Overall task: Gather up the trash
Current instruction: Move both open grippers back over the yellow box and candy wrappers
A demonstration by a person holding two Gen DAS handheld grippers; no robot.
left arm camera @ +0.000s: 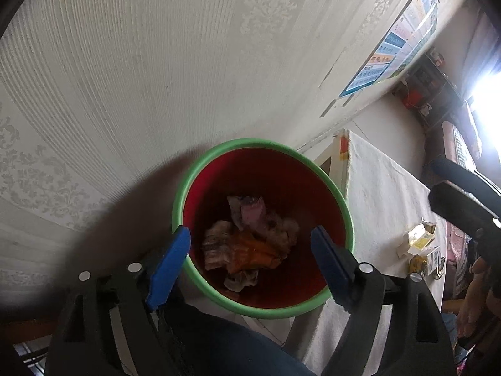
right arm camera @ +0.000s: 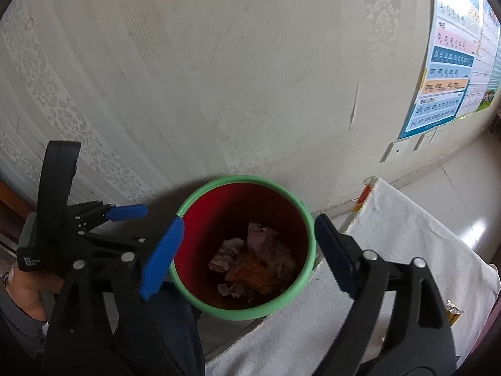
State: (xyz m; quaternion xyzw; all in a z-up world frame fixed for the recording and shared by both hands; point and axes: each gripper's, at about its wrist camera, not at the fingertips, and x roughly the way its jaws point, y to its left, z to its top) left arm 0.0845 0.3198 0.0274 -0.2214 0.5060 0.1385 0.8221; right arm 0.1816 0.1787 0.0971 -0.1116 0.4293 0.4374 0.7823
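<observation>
A red bin with a green rim [left arm camera: 188, 172] stands on the floor against the wall; it also shows in the right wrist view [right arm camera: 308, 219]. Crumpled trash [left arm camera: 250, 244] lies in its bottom, orange, pink and grey pieces [right arm camera: 253, 260]. My left gripper [left arm camera: 250, 263] is open and empty above the bin's mouth. My right gripper [right arm camera: 247, 260] is open and empty, also above the bin. The left gripper [right arm camera: 125, 211] shows at the left of the right wrist view. Small yellow and white wrappers [left arm camera: 421, 241] lie on the table.
A table with a white cloth [left arm camera: 385, 194] stands right of the bin [right arm camera: 391, 219]. A patterned wall [left arm camera: 156, 78] is behind it, with a poster [right arm camera: 447, 78]. A crumpled wrapper [right arm camera: 452, 311] lies at the cloth's edge. My leg in dark trousers [right arm camera: 162, 329] is below.
</observation>
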